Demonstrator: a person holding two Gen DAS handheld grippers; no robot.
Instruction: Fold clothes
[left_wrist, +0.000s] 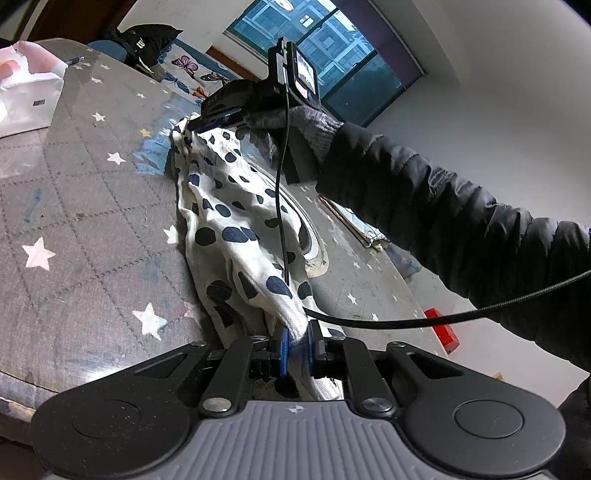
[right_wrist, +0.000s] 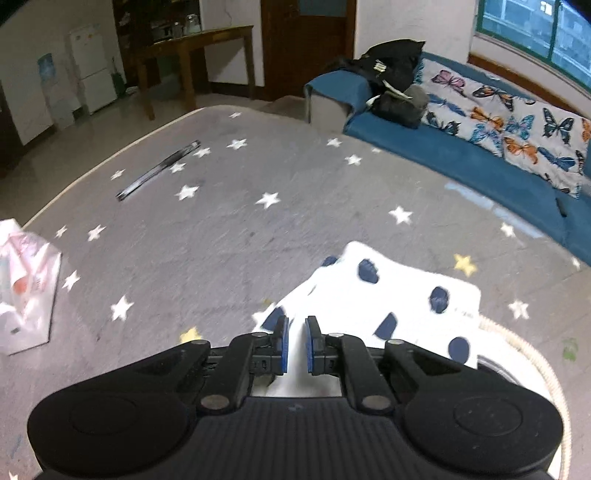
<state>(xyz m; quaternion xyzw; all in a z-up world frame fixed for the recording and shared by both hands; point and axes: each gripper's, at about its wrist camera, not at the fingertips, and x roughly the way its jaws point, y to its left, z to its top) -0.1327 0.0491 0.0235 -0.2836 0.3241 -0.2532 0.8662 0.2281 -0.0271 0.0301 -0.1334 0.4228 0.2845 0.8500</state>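
In the left wrist view the left gripper (left_wrist: 295, 347) is pinched tight on a bunched corner of the white garment with dark spots (left_wrist: 236, 221), the cloth squeezed between its blue pads (left_wrist: 283, 349) and running away from it in a twisted band over the grey star-print table cover (left_wrist: 85, 192). At the far end of that band the right gripper (left_wrist: 207, 123), carried by a gloved hand (left_wrist: 295, 122) in a dark sleeve (left_wrist: 443, 206), sits at the opposite edge of the cloth; in its own view the right gripper (right_wrist: 295, 339) has cloth between its pads and a narrow gap showing, and its jaws are opening. The step looks like laying the far end down for a fold, so it would pay to keep the near corner clamped and lightly taut, let the far edge go only once it lies flat, and smooth the twist out before the next crease. A black cable (left_wrist: 280, 192) hangs across the garment and could drag it. The right wrist view is smeared, so whether the pads touch the cloth is hard to say. The garment's full outline and kind cannot be made out, much of it being bunched or hidden under the grippers. Beyond lie a white plastic bag (right_wrist: 26, 288), a dark thin rod (right_wrist: 159, 170) and a butterfly-print cover (right_wrist: 517, 125)
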